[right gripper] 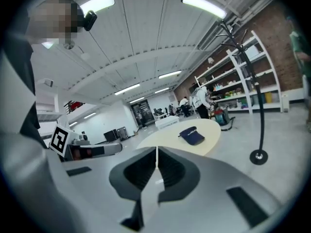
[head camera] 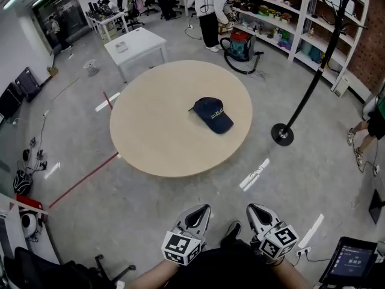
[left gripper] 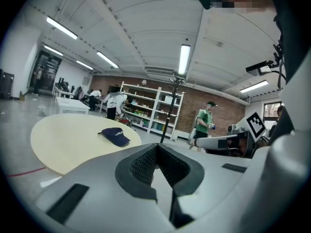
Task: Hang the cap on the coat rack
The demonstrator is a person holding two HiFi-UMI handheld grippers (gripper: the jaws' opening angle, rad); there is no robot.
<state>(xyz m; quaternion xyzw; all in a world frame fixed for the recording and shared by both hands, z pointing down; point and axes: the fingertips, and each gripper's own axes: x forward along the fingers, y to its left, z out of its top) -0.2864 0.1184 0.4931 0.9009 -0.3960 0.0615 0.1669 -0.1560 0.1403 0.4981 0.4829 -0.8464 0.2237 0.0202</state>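
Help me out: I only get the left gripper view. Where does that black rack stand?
Observer: The rack has a round base on the floor, right of the table in the head view, apart from it.
Operator: Is the other gripper holding anything?
Observer: No; the right gripper is shut and empty.
Operator: Are we at the table yet?
Observer: No; the left gripper and the right one are short of it, floor between.

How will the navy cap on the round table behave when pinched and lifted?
The cap looks soft, so its crown probably sags when pinched. Its brim seems stiffer, likely a firmer hold. Lying flat on the table, it shouldn't roll.
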